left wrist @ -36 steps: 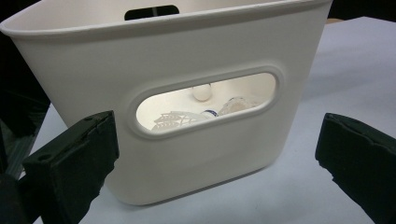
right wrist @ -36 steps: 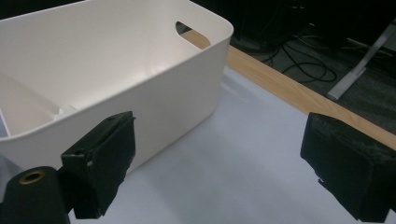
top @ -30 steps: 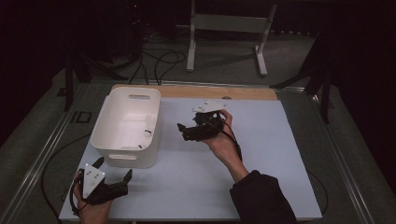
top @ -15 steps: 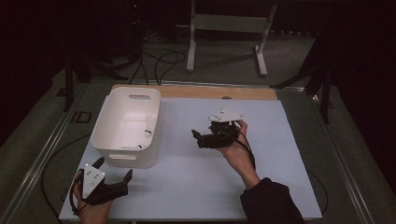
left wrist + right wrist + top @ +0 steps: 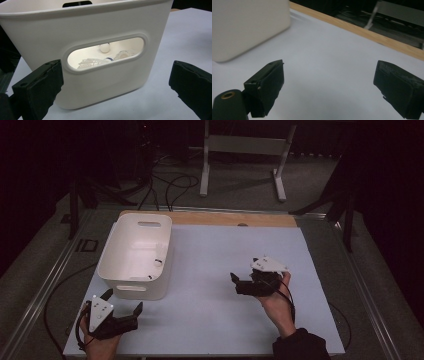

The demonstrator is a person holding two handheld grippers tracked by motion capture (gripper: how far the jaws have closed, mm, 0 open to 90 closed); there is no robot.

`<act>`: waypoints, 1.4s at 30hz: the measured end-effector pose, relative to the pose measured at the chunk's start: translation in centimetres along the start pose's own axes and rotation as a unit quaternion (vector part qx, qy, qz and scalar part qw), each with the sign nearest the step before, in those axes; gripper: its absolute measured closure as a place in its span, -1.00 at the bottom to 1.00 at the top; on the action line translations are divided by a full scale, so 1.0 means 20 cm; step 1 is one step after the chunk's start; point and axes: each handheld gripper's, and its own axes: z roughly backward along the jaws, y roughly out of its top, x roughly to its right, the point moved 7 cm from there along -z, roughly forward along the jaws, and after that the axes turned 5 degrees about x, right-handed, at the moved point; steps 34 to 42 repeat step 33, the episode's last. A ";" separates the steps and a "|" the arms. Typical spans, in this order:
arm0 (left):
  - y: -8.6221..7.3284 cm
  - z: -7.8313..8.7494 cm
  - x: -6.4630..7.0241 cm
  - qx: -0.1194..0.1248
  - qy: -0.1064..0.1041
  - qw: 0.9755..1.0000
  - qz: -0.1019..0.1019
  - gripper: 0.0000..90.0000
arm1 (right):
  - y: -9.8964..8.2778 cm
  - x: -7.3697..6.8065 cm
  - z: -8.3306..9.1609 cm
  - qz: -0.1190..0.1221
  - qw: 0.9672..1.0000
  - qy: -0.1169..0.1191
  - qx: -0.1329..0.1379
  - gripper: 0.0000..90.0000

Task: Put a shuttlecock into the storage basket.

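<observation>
Left gripper (image 5: 122, 312) at seven o'clock, jaws wide and empty, facing the white bin (image 5: 131, 279) just ahead at twelve, handle slot dead centre. Right gripper (image 5: 239, 283) at four o'clock, spread, empty, well apart from the bin. Nearer hand: left.

Right gripper (image 5: 239, 284) drawn back from beside the white bin (image 5: 136, 254) toward the table's (image 5: 210, 315) near right. Now well apart from the bin.

High overhead view, gripper views share bin (image 5: 100, 30)
</observation>
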 end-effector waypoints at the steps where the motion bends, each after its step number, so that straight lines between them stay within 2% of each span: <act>1: 0.00 0.00 0.00 0.000 0.000 1.000 0.000 -1.00 | -0.02 0.01 0.02 -0.002 1.000 -0.005 -0.001 -0.79; 2: 0.00 0.00 0.00 0.000 0.000 1.000 0.000 -1.00 | -0.02 0.01 0.02 -0.002 1.000 -0.005 -0.001 -0.79; 4: 0.00 0.00 0.00 -0.001 -0.001 1.000 0.001 -1.00 | -0.07 0.05 0.07 -0.004 1.000 -0.020 0.001 -0.78; 7: 0.00 0.00 0.00 -0.001 -0.002 1.000 0.002 -1.00 | -0.13 0.09 0.12 -0.006 1.000 -0.029 0.000 -0.78; 12: 0.02 0.00 -0.01 0.007 -0.002 1.000 0.011 -1.00 | -0.25 0.17 0.21 -0.023 0.998 -0.047 0.020 -0.78; 16: 0.02 -0.01 -0.01 0.008 -0.007 1.000 0.013 -1.00 | -0.29 0.17 0.27 -0.032 0.997 -0.048 0.043 -0.78; 18: 0.02 -0.02 -0.01 0.009 -0.008 1.000 0.014 -1.00 | -0.31 0.17 0.30 -0.027 0.997 -0.053 0.056 -0.78; 20: 0.02 -0.02 0.00 0.009 -0.012 1.000 0.013 -1.00 | -0.33 0.16 0.32 -0.036 0.996 -0.046 0.069 -0.78; 26: 0.03 -0.03 0.02 0.011 -0.019 1.000 0.012 -1.00 | -0.37 0.16 0.35 -0.044 0.993 -0.052 0.095 -0.78; 28: 0.02 -0.04 0.03 0.006 -0.024 1.000 0.006 -1.00 | -0.39 0.18 0.36 -0.049 0.991 -0.063 0.104 -0.78; 32: 0.02 -0.05 0.03 0.004 -0.022 1.000 0.009 -1.00 | -0.41 0.21 0.37 -0.048 0.991 -0.073 0.105 -0.78; 42: 0.02 -0.05 0.03 0.004 -0.022 1.000 0.011 -1.00 | -0.42 0.21 0.37 -0.049 0.991 -0.073 0.103 -0.78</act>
